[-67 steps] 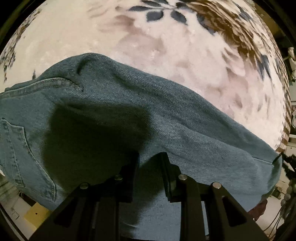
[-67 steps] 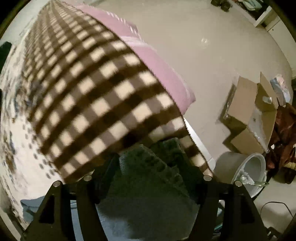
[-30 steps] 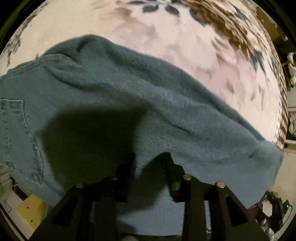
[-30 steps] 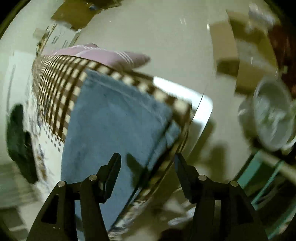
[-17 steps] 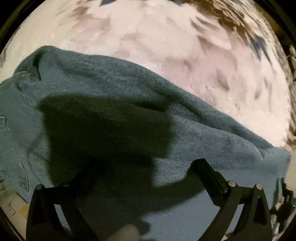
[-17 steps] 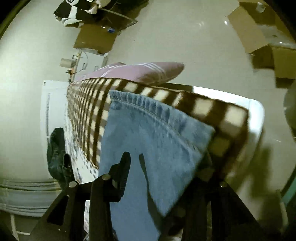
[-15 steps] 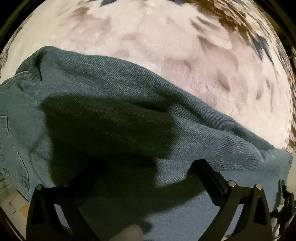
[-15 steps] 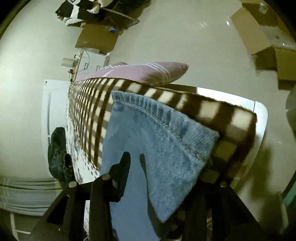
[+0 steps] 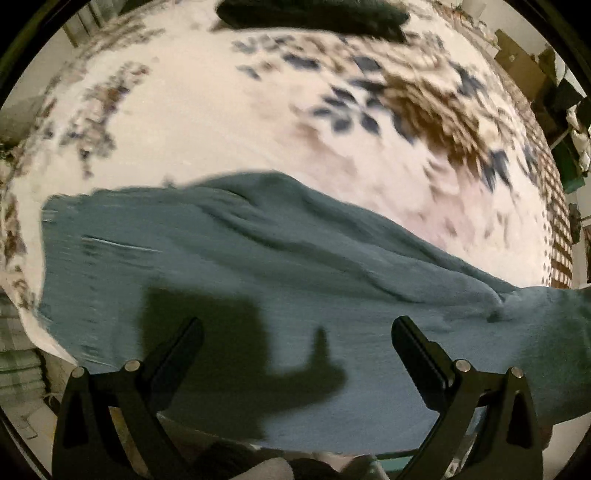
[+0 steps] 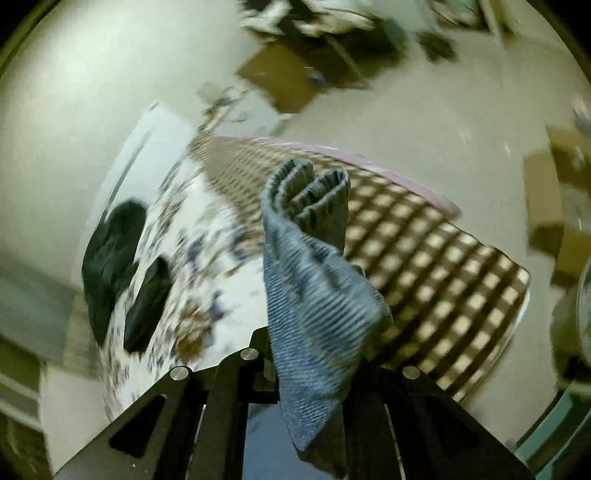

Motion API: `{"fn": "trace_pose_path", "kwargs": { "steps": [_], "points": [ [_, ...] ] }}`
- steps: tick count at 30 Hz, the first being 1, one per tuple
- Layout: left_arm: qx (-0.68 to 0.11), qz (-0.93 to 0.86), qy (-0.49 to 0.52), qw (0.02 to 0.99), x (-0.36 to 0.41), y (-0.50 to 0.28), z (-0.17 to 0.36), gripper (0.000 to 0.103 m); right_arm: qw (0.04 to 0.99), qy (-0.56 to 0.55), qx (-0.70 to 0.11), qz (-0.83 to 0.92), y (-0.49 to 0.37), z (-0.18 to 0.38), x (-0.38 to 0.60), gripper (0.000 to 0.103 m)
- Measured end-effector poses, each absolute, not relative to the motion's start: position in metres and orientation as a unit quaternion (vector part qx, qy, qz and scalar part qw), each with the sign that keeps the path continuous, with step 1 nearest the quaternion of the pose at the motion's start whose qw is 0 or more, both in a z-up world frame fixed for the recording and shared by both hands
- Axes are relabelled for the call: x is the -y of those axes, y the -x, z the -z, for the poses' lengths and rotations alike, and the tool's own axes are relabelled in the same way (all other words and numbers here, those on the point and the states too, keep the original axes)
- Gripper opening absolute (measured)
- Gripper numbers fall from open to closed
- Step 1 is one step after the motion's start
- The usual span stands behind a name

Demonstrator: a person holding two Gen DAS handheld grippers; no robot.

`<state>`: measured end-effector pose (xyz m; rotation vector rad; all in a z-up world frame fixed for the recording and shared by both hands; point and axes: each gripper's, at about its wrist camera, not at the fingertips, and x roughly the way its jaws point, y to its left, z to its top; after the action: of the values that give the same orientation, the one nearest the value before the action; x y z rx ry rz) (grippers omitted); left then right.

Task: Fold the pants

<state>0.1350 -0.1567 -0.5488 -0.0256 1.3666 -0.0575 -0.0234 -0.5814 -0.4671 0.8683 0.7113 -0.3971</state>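
The blue denim pants (image 9: 258,273) lie across the near edge of a bed with a floral cover (image 9: 229,122). My left gripper (image 9: 295,339) hovers over them with its jaws wide apart and nothing between them. In the right wrist view my right gripper (image 10: 310,354) is shut on the leg ends of the pants (image 10: 310,258). The bunched hems stick up above the fingers, lifted over the bed.
Dark clothes (image 9: 314,14) lie at the bed's far side and also show in the right wrist view (image 10: 110,254). A brown checked blanket (image 10: 424,251) covers the bed's end. Cardboard boxes (image 10: 550,206) and clutter stand on the floor beyond.
My left gripper let go of the pants, opened wide and pulled back. My right gripper closed on the leg ends and lifted them off the bed.
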Motion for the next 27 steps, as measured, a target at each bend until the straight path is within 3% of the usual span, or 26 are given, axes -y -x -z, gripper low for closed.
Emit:
{"fn": "trace_pose_path", "kwargs": {
  "steps": [5,10,25,27],
  "points": [
    [-0.601,0.017,0.001,0.799,0.101,-0.149,0.521,0.103,0.857,-0.339,-0.365,0.132,-0.008,0.435,0.480,0.009],
    [-0.588,-0.003,0.003,0.809,0.054,-0.186,0.533,0.103,0.862,-0.296,-0.405,0.075,-0.036,0.448,0.383,0.009],
    [-0.613,-0.104,0.052,0.781,-0.086,-0.157,0.572,0.103,0.828,-0.135,-0.544,-0.008,-0.075,0.598,0.166,0.010],
    [-0.618,-0.112,0.060,0.776,-0.097,-0.153,0.577,0.103,0.814,-0.113,-0.570,-0.008,-0.077,0.616,0.155,0.015]
  ]
}}
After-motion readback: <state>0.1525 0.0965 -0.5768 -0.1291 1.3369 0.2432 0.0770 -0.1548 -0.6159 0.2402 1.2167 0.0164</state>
